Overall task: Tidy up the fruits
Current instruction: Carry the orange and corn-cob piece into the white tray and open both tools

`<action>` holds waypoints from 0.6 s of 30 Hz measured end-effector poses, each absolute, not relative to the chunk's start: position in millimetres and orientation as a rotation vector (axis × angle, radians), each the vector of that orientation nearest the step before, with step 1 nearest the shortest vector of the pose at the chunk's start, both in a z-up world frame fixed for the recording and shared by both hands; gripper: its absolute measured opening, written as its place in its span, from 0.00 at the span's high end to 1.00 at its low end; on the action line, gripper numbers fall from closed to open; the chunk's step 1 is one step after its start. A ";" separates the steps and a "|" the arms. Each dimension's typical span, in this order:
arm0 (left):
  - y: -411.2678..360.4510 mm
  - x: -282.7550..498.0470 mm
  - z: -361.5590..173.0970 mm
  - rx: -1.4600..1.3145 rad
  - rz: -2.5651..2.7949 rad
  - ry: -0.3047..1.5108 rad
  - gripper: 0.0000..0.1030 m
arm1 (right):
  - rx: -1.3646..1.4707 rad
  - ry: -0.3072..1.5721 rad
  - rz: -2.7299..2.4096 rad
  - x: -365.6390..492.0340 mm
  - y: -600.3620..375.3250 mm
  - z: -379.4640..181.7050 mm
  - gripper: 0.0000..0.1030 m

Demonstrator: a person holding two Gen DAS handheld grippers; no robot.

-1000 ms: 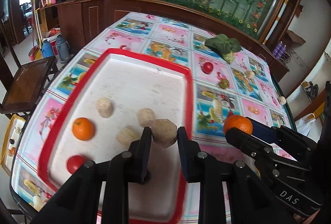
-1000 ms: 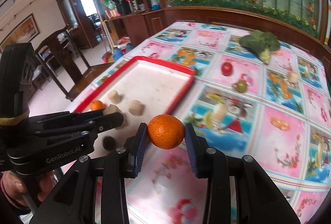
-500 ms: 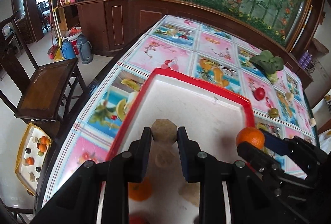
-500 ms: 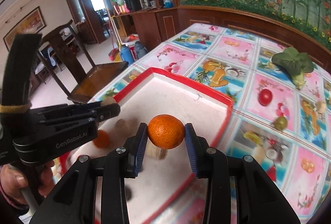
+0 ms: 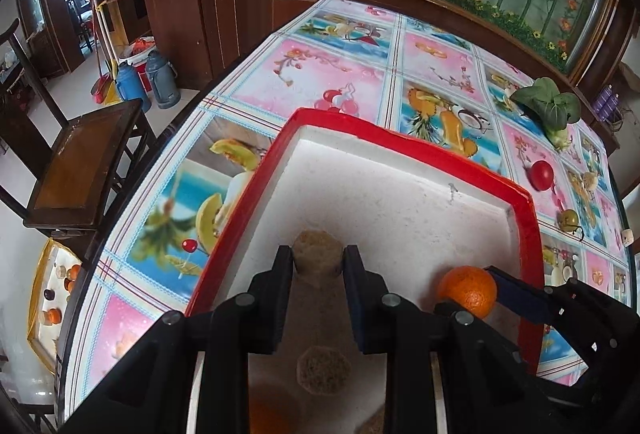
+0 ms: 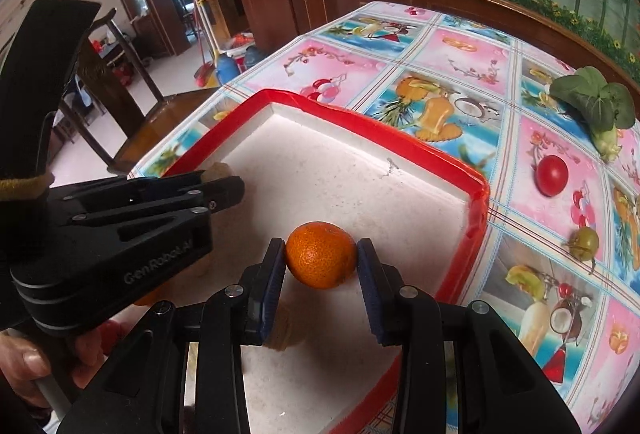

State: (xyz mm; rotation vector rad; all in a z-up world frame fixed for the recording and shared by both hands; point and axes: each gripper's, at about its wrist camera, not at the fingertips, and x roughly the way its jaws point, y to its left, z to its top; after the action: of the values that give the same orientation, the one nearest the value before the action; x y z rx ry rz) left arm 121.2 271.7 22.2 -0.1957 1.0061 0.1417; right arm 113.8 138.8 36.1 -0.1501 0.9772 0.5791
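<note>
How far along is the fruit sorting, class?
Done: a brown fruit already lies in the red tray. In hand: the left gripper holds another brown one, the right gripper an orange, both over the tray. Left: the tomato and green fruit on the table.

- Left wrist view: close above the tray [image 5: 404,149], angled steeply down over its near-left part, facing its far rim.
- Right wrist view: alongside, nearer the tray's [image 6: 384,125] right rim, same heading.
- Shared: tray's far corners, far tabletop [image 5: 320,73].
</note>
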 end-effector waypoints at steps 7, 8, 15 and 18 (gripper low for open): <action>268.8 124.2 17.2 -0.181 0.148 1.019 0.67 | -0.191 0.964 0.581 114.7 145.3 32.8 0.65; 268.7 124.1 17.5 -0.180 0.149 1.020 0.62 | -0.192 0.964 0.580 114.2 145.2 32.6 0.65; 266.4 120.2 17.5 -0.162 0.186 1.027 0.39 | -0.195 0.978 0.575 110.1 141.6 31.2 0.63; 266.6 116.3 19.0 -0.160 0.194 1.026 0.36 | -0.203 0.977 0.569 105.6 139.5 31.7 0.63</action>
State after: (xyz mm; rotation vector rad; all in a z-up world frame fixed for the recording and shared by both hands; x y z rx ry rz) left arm 116.3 266.6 19.0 -0.1599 1.0257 0.1938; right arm 105.6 139.5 31.7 -0.2035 0.9774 0.5691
